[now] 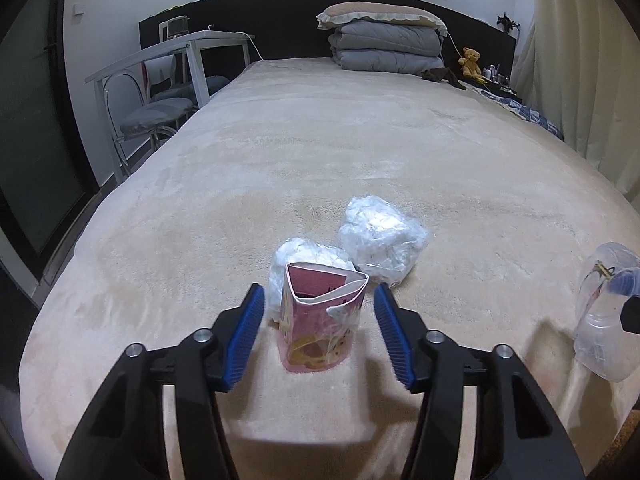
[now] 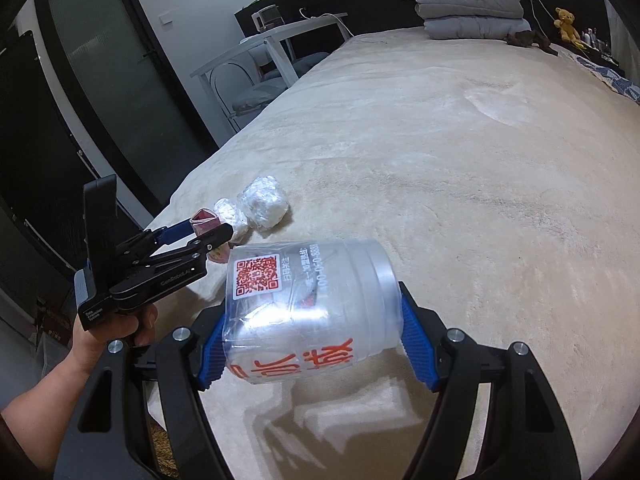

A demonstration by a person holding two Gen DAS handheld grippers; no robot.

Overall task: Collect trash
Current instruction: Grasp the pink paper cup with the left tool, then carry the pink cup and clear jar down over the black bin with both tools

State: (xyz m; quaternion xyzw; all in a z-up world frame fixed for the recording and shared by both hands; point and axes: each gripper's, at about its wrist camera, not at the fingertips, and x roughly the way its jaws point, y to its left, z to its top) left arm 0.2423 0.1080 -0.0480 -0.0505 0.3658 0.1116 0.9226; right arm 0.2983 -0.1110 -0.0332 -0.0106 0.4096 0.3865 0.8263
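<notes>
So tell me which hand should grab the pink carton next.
Left. Its tool already straddles the pink carton, pads not yet touching. The right tool is shut on the clear jar, so it's occupied.

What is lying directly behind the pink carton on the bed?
A crumpled clear plastic wad sits right behind the pink carton, with a second wad beyond. The carton hides the first wad's lower part.
</notes>
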